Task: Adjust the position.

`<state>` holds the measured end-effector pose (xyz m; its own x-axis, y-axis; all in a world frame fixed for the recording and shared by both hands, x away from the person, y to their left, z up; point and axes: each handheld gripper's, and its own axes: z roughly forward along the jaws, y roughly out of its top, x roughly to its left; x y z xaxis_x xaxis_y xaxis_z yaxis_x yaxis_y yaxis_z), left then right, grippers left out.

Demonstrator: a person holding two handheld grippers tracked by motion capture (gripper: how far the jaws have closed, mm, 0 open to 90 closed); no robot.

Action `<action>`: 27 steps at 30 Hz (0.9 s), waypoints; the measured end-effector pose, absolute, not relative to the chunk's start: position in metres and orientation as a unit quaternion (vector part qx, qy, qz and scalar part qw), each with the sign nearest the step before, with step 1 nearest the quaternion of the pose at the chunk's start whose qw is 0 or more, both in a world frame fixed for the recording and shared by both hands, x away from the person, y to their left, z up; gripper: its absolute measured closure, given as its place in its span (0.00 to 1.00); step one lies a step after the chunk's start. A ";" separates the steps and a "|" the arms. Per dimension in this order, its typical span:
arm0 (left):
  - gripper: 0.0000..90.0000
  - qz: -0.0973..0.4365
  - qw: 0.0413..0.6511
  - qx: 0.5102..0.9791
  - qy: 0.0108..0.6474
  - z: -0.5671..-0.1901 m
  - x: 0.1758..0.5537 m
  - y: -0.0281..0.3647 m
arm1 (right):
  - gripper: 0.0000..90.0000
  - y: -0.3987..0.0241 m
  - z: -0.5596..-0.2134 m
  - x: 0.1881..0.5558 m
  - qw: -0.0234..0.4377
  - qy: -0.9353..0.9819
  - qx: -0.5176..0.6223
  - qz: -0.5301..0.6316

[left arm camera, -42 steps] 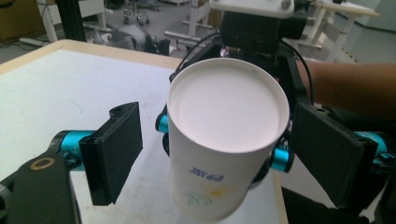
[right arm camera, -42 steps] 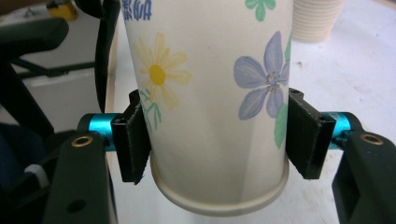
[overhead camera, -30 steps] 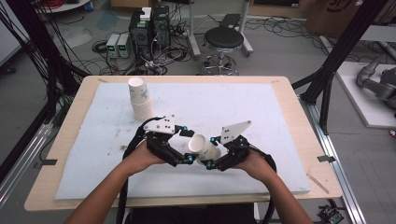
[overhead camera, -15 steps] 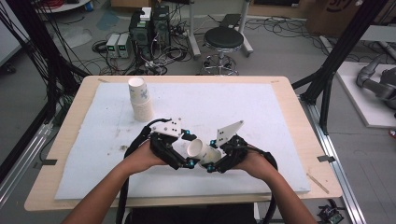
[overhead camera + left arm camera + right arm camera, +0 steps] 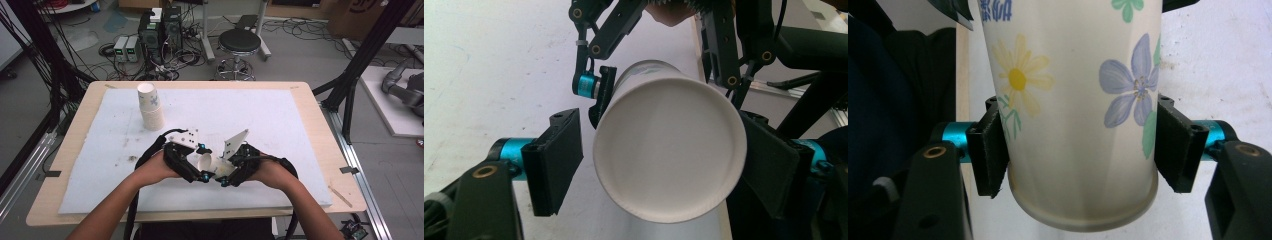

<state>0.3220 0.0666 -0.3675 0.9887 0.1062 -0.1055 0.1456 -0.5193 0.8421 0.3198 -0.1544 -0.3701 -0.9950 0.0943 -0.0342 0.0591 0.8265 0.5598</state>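
Note:
A flowered paper cup [image 5: 210,164] hangs on its side just above the white mat near the front edge, between the two hands. My right gripper [image 5: 1080,150] is shut on it close to the base; both pads [image 5: 990,152] press on its wall. The cup's open mouth [image 5: 669,150] faces my left gripper [image 5: 664,165]. Its jaws have just been closing with the rim end between them. The left pad [image 5: 556,160] stands a little off the rim, and the other pad [image 5: 769,172] lies against it. In the high view the left gripper [image 5: 197,165] and the right gripper [image 5: 227,172] meet tip to tip.
A stack of upturned flowered cups [image 5: 150,107] stands at the back left of the white mat [image 5: 280,120]. The wooden table edge [image 5: 200,215] runs just below the hands. A stool [image 5: 240,42] and computer boxes sit on the floor beyond the table.
The left gripper's jaws have drawn in around the cup's mouth end. Both hands and the cup stay about where they were.

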 end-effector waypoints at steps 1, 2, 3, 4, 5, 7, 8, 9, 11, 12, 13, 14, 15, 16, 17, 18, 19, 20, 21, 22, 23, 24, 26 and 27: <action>0.27 -0.021 0.481 0.873 0.072 -0.367 0.322 0.067 | 0.37 -0.154 -0.370 0.320 0.031 0.957 0.041 0.287; 0.28 -0.022 0.481 0.874 0.071 -0.367 0.322 0.067 | 0.37 -0.153 -0.371 0.320 0.032 0.957 0.042 0.284; 0.29 -0.022 0.481 0.873 0.071 -0.367 0.322 0.066 | 0.37 -0.153 -0.371 0.320 0.031 0.958 0.042 0.282; 0.30 -0.022 0.480 0.874 0.072 -0.368 0.323 0.066 | 0.37 -0.152 -0.371 0.320 0.030 0.959 0.043 0.277; 0.31 -0.023 0.479 0.874 0.072 -0.368 0.323 0.066 | 0.37 -0.152 -0.372 0.320 0.031 0.960 0.042 0.274; 0.34 -0.025 0.476 0.876 0.068 -0.369 0.323 0.065 | 0.37 -0.150 -0.373 0.320 0.033 0.963 0.039 0.264; 0.39 -0.025 0.475 0.877 0.066 -0.369 0.323 0.065 | 0.37 -0.149 -0.374 0.320 0.035 0.965 0.037 0.257; 0.40 -0.026 0.471 0.879 0.068 -0.369 0.324 0.065 | 0.36 -0.149 -0.374 0.320 0.034 0.966 0.039 0.255; 0.40 -0.027 0.469 0.880 0.069 -0.370 0.324 0.065 | 0.36 -0.148 -0.374 0.320 0.035 0.967 0.039 0.250; 0.40 -0.028 0.468 0.881 0.068 -0.370 0.325 0.065 | 0.36 -0.148 -0.374 0.320 0.036 0.967 0.037 0.249; 0.40 -0.028 0.469 0.880 0.067 -0.370 0.325 0.066 | 0.36 -0.148 -0.373 0.320 0.036 0.967 0.037 0.248; 0.40 -0.027 0.470 0.880 0.067 -0.370 0.325 0.066 | 0.36 -0.148 -0.373 0.320 0.036 0.967 0.038 0.249; 0.41 -0.029 0.472 0.879 0.067 -0.369 0.324 0.067 | 0.35 -0.148 -0.373 0.320 0.038 0.967 0.038 0.248; 0.41 -0.032 0.475 0.877 0.068 -0.369 0.324 0.067 | 0.34 -0.149 -0.372 0.319 0.034 0.967 0.041 0.251; 0.41 -0.033 0.478 0.875 0.067 -0.369 0.325 0.068 | 0.32 -0.149 -0.372 0.320 0.034 0.965 0.035 0.257; 0.41 -0.030 0.481 0.874 0.065 -0.369 0.325 0.069 | 0.30 -0.150 -0.372 0.320 0.030 0.964 0.039 0.263; 0.41 -0.027 0.488 0.870 0.065 -0.369 0.324 0.071 | 0.29 -0.151 -0.371 0.321 0.030 0.962 0.042 0.269; 0.41 -0.026 0.492 0.868 0.065 -0.369 0.324 0.072 | 0.26 -0.154 -0.368 0.321 0.026 0.958 0.049 0.282; 0.41 -0.025 0.497 0.865 0.067 -0.370 0.324 0.074 | 0.24 -0.156 -0.367 0.321 0.023 0.953 0.054 0.297; 0.41 -0.025 0.503 0.861 0.068 -0.370 0.323 0.076 | 0.23 -0.159 -0.364 0.320 0.021 0.945 0.059 0.320; 0.41 -0.027 0.512 0.856 0.068 -0.371 0.323 0.078 | 0.23 -0.162 -0.363 0.320 0.021 0.941 0.061 0.332; 0.41 -0.026 0.518 0.852 0.070 -0.372 0.323 0.080 | 0.23 -0.165 -0.361 0.320 0.025 0.935 0.065 0.347; 0.41 -0.030 0.537 0.840 0.075 -0.375 0.321 0.083 | 0.23 -0.172 -0.359 0.318 0.023 0.919 0.081 0.384; 0.41 -0.031 0.542 0.837 0.075 -0.375 0.321 0.084 | 0.23 -0.175 -0.358 0.318 0.020 0.912 0.087 0.401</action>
<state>0.3212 0.0843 -0.3754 0.9868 0.0921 -0.1329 0.1589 -0.4022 0.9017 0.3176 -0.1754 -0.3583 -0.9841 0.1745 0.0324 0.1419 0.6640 0.7341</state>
